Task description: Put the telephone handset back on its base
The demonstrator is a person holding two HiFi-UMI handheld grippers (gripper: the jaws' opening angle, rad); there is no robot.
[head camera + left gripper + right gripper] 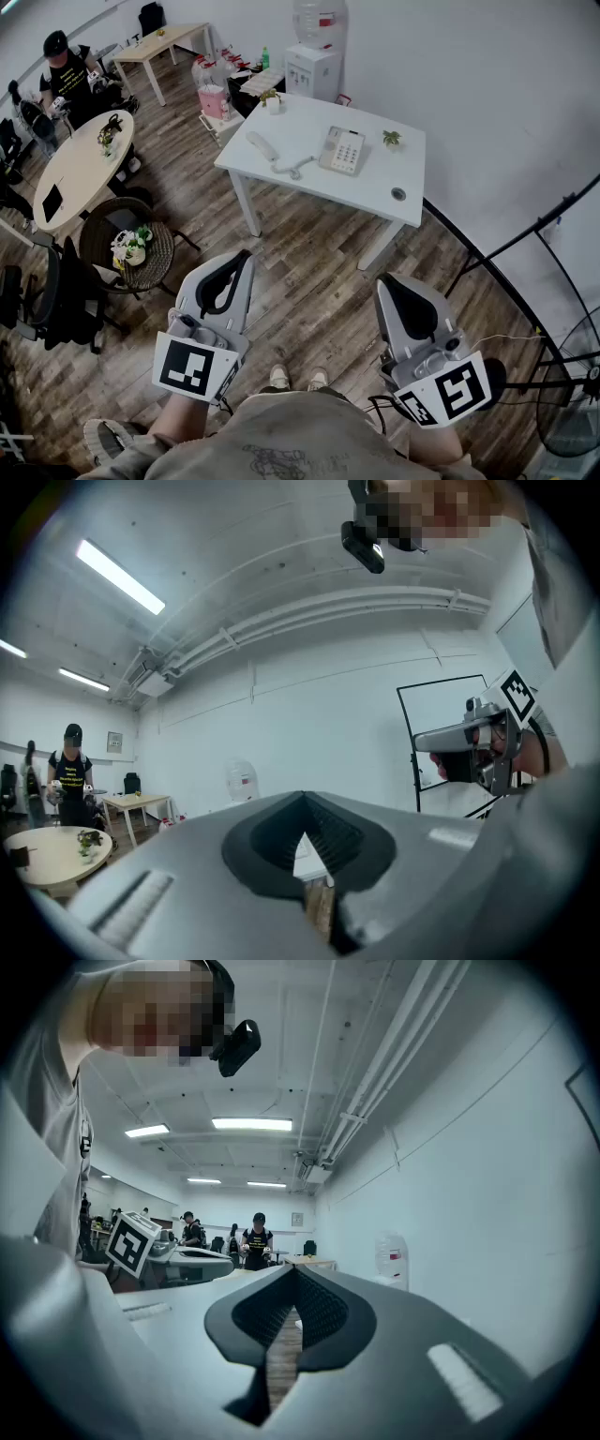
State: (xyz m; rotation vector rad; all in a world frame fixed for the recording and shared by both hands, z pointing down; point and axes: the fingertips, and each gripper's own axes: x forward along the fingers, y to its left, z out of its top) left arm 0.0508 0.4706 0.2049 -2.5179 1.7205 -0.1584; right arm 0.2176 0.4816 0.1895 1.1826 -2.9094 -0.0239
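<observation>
White table (pixel 367 192): only the head view shows handset (pixel 262 146) lying beside base (pixel 342 150).

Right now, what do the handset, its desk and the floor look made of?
Handset: likely plastic, smooth off-white moulded shell. Desk: white, matte, probably laminate or painted board; too far to tell. Floor: wood or wood-look planks, grain and seams visible.

Handset (pixel 262 146), base (pixel 342 150) and table (pixel 373 193) are white, the floor (pixel 314 277) brown wood-grain, the marker cubes (pixel 192 366) black-and-white.
</observation>
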